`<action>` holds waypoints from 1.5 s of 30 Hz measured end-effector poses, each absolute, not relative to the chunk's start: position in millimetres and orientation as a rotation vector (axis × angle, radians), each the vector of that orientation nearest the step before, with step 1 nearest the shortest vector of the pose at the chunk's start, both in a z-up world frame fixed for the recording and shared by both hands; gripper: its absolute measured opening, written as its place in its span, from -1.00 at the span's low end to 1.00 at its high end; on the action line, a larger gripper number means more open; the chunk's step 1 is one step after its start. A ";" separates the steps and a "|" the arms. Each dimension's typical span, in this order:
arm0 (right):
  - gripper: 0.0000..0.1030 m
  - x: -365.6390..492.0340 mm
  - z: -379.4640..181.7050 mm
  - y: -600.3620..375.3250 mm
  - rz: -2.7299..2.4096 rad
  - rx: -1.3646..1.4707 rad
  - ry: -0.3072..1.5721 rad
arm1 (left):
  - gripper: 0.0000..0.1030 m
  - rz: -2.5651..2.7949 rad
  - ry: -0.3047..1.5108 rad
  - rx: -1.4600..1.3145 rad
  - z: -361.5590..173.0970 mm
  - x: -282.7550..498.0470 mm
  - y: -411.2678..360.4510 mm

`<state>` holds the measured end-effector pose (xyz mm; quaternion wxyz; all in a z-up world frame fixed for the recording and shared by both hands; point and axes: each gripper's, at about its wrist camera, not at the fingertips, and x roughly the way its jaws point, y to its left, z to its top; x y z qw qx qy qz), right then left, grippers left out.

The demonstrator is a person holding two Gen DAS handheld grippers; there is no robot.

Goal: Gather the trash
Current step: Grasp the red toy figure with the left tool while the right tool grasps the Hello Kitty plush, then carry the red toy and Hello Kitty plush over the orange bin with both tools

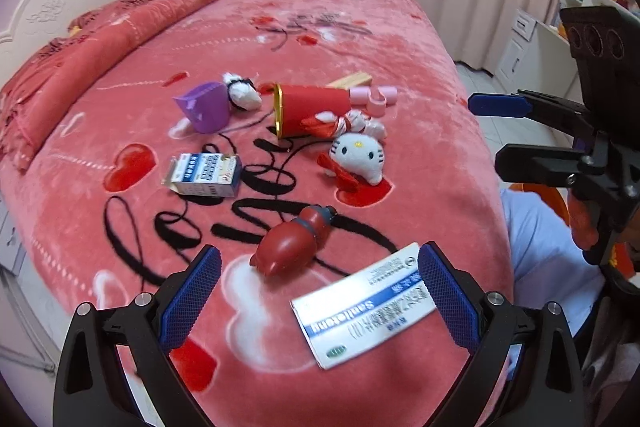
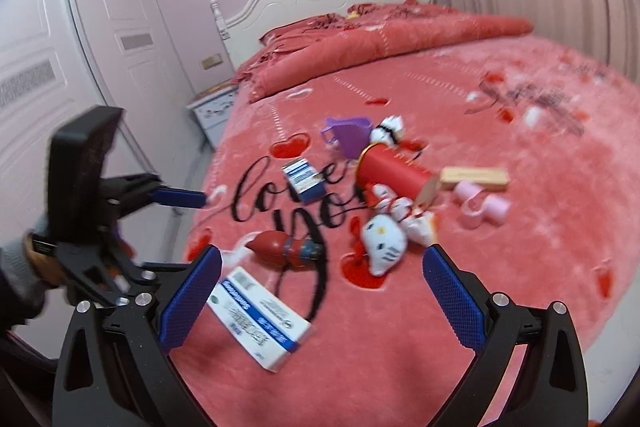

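Lying flat between the wide-open left gripper [image 1: 320,299] fingers — white medicine box [image 1: 362,307], untouched.

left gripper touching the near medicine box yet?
Cannot tell. In the left wrist view the left gripper stands open and its right pad overlaps the edge of the white-and-blue medicine box; it could be contact or only height overlap.

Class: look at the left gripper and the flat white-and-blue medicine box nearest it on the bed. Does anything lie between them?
Nothing visible does. The flat medicine box lies on the blanket between the open left gripper fingers. The red toy lies just beyond the box.
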<state>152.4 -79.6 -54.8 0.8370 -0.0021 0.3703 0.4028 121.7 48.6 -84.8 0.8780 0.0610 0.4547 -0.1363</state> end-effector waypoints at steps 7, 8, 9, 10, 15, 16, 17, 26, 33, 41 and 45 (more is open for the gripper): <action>0.91 172.9 -79.2 -73.1 0.871 0.057 0.859 | 0.89 -0.367 1.011 0.124 -107.7 147.1 57.8; 0.87 174.2 -81.4 -71.9 0.879 0.055 0.867 | 0.89 -0.380 1.019 0.119 -109.6 150.3 60.0; 0.83 176.4 -84.6 -70.8 0.877 0.049 0.876 | 0.89 -0.397 1.028 0.118 -111.8 153.9 61.1; 0.78 178.2 -87.0 -69.8 0.877 0.046 0.883 | 0.89 -0.405 1.030 0.124 -113.7 156.1 62.0; 0.52 189.7 -103.4 -66.2 0.887 0.043 0.921 | 0.54 -0.473 1.067 0.136 -126.4 170.3 71.1; 0.48 192.3 -107.0 -65.6 0.884 0.040 0.928 | 0.54 -0.482 1.079 0.146 -130.0 173.6 72.6; 0.47 194.5 -110.1 -65.1 0.883 0.038 0.934 | 0.54 -0.489 1.083 0.159 -133.0 177.0 74.7; 0.31 214.0 -133.0 -66.5 0.830 0.046 0.979 | 0.19 -0.580 1.100 0.131 -151.2 191.4 86.0; 0.10 231.0 -145.1 -49.3 0.842 0.039 0.992 | -0.11 -0.620 1.097 0.105 -159.6 200.6 85.7; -0.53 241.4 -155.2 -38.8 0.884 0.017 0.997 | -0.13 -0.635 1.071 0.043 -170.7 205.6 94.1; -0.54 230.9 -149.6 -45.0 0.914 0.049 1.001 | -0.16 -0.620 1.056 0.030 -163.1 200.5 92.7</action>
